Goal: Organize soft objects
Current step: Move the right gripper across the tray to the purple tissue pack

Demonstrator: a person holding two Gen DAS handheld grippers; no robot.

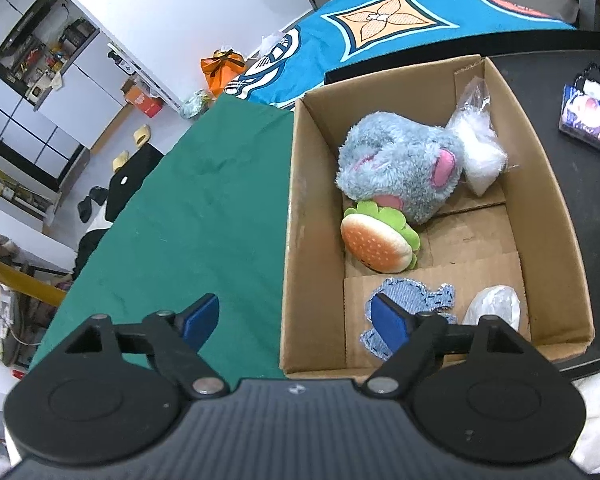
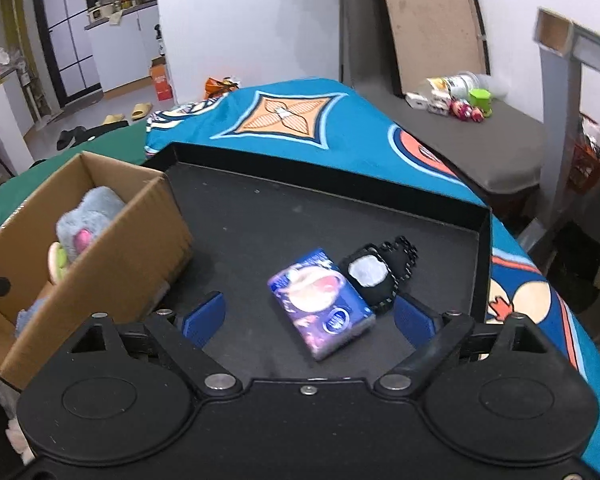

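Grey plush (image 1: 400, 172), burger toy (image 1: 376, 246) and denim patch (image 1: 416, 300) lie inside the cardboard box (image 1: 556, 224).

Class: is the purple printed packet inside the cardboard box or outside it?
Outside: the purple printed packet lies on the black tray, beside the cardboard box.

Black left gripper (image 1: 298, 322) and right gripper (image 2: 308, 316), blue-padded jaws, silver pivot screws.

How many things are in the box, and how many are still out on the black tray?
In the cardboard box:
Plush toys: 2 (grey plush, burger plush)
Denim patch: 1
Plastic bags: 2 ()
On the black tray:
Purple pack: 1
Black pouch: 1
Total: 7
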